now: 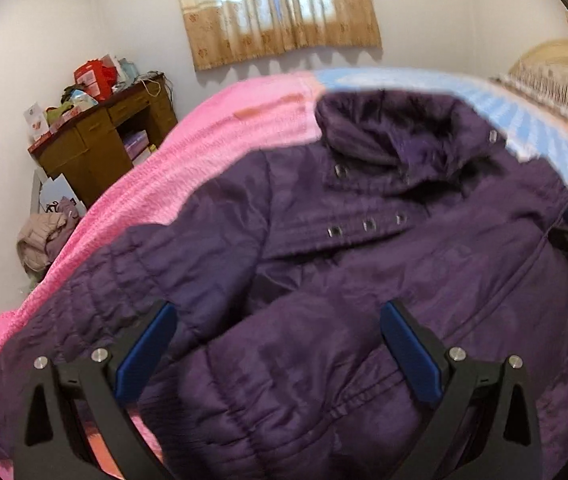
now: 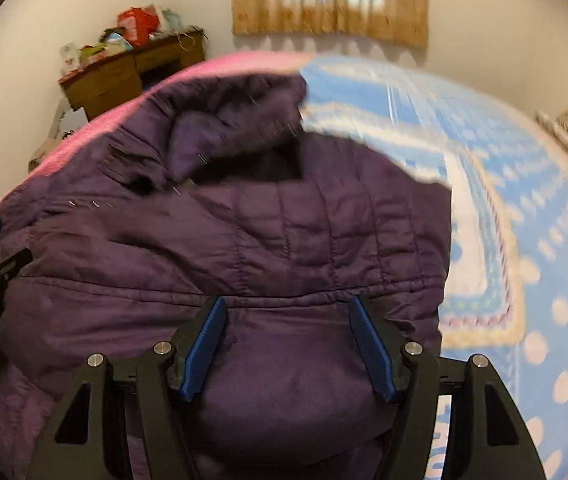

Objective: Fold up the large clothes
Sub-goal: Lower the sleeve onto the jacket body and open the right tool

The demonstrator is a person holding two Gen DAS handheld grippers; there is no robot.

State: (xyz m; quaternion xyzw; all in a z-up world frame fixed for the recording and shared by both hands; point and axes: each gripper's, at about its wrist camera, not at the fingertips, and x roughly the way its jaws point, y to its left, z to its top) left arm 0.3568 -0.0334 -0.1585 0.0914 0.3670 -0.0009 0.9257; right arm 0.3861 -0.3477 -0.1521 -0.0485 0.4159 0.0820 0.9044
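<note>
Purple quilted jacket lies spread on bed, over pink blanket and blue dotted sheet. Left gripper jaws wide, right gripper jaws apart, both empty above jacket. No legible labels; frames blurred.

Purple jacket, pink blanket

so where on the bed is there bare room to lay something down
Free: the blue dotted cover right of the purple jacket, and the pink blanket between the jacket and the bed edge nearest the desk. Crowded: the desk top, piled with clutter.
</note>
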